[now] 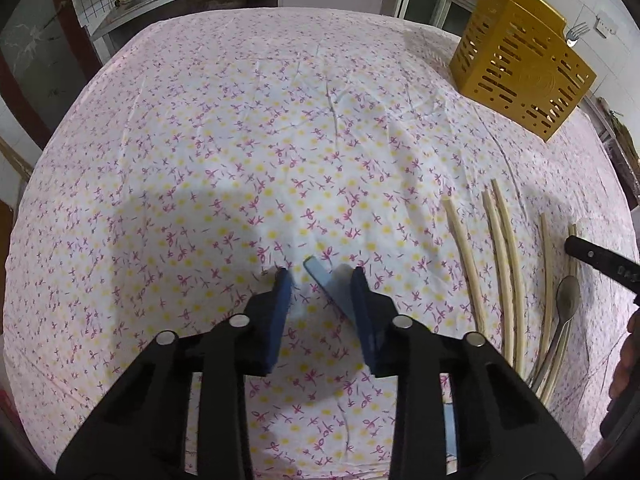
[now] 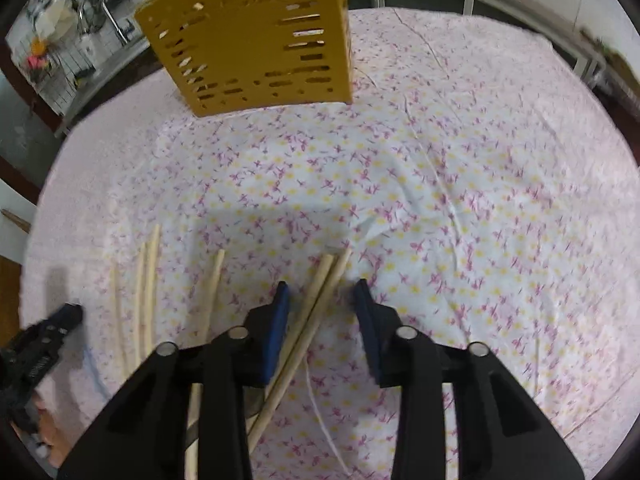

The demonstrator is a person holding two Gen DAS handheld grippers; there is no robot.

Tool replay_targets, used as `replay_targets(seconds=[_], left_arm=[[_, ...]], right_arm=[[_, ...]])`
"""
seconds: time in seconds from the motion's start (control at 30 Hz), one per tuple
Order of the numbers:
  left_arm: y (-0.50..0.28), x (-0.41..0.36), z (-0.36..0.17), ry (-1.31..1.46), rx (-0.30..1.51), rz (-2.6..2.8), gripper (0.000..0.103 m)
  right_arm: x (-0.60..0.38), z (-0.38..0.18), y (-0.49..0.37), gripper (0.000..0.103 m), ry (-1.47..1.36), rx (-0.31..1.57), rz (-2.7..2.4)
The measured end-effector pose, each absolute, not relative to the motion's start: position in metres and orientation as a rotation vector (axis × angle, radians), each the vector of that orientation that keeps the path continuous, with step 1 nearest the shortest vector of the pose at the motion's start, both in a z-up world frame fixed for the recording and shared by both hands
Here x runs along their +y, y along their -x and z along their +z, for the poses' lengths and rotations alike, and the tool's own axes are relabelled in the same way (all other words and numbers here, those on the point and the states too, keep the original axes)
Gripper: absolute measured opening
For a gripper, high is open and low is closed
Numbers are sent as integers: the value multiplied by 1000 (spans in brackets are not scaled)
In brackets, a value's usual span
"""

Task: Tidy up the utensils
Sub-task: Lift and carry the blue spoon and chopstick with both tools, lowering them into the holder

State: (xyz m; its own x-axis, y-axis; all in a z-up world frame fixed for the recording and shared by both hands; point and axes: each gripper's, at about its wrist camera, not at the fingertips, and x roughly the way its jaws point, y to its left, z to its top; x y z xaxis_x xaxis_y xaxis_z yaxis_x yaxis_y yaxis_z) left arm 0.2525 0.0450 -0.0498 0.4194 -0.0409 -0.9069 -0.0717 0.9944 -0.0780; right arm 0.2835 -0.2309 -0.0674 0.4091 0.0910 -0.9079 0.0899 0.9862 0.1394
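A pair of pale wooden chopsticks [image 2: 320,300] lies on the flower-print cloth of the counter [image 2: 460,200], directly under the right claw [image 2: 322,292]. Their long axis runs diagonally, from the lower left beneath the claw's body up and to the right between its blue pads [image 2: 280,312]. The pads stand apart on either side, the left-hand one just beside the sticks; neither presses on them, so this claw is released and grasping nothing. It points steeply down at the cloth.

More loose chopsticks [image 1: 500,264] lie roughly parallel to its left, along with a metal spoon [image 1: 568,300]. The yellow slotted utensil holder [image 2: 256,40] stands upright at the far side of the counter, well apart from the pair, already holding a few pieces.

The left claw [image 1: 306,276] hovers over bare cloth, also tilted steeply downward, pads apart and empty. The utensils lie well off to its right, so the right hand is much the nearer; the pickup likely only needs its pads to close across the sticks.
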Motion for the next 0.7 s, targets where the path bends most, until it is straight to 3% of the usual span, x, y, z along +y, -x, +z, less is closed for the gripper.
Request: replay_targets(seconds=[0.1, 0.7], left_arm=[[-254, 44, -50, 114, 1143, 15, 21], [-254, 30, -27, 142, 1074, -105, 9]], right_arm=[[-230, -66, -284, 13, -161, 1142, 10], [-258, -34, -255, 9, -172, 994, 41]])
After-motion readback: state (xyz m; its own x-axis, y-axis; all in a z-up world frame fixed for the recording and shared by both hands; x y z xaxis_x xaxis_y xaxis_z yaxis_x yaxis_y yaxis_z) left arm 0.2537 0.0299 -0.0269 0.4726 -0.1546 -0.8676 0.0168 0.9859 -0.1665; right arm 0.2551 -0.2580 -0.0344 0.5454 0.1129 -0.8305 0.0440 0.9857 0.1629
